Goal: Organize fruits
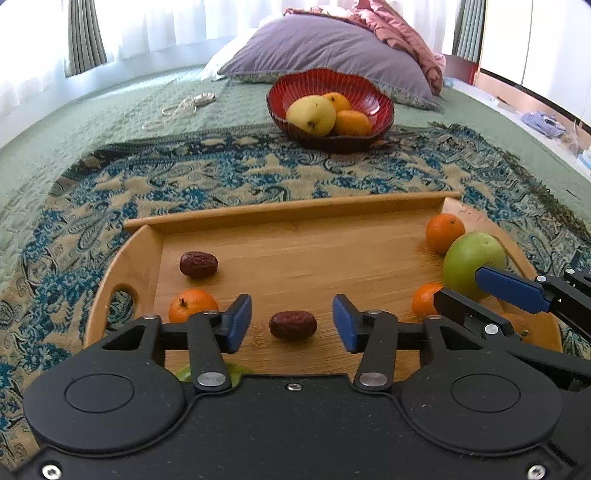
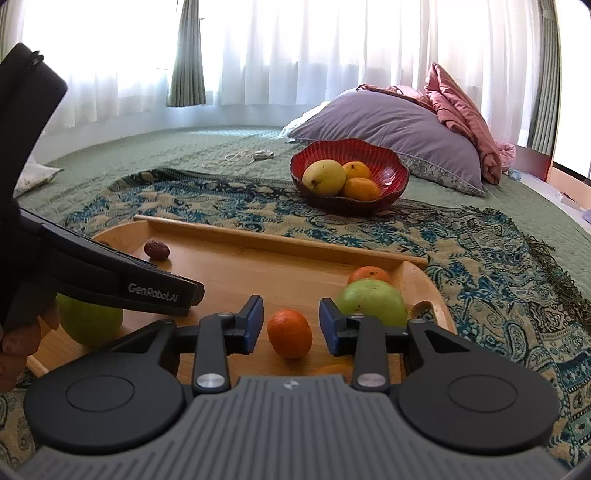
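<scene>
A wooden tray [image 1: 295, 210] lies on the bed. It holds two dark red dates [image 1: 198, 264] [image 1: 293, 325], tangerines [image 1: 192, 305] [image 1: 444, 232] and a green apple [image 1: 471, 266]. My left gripper [image 1: 291, 325] is open with the near date between its pads. My right gripper [image 2: 291, 328] is open around a tangerine [image 2: 290, 334]; it also shows in the left wrist view [image 1: 469, 291] beside the apple. A second green apple [image 2: 90, 321] lies at the tray's left. A red bowl [image 1: 330, 103] behind the tray holds a yellow pear-like fruit [image 1: 311, 115] and two oranges.
A patterned blue and beige throw [image 1: 258, 173] lies under the tray and bowl on a green bedspread. A purple pillow [image 1: 325, 48] and pink bedding [image 1: 399, 29] sit behind the bowl. A white cable [image 1: 181, 107] lies at the far left. Curtained windows stand behind.
</scene>
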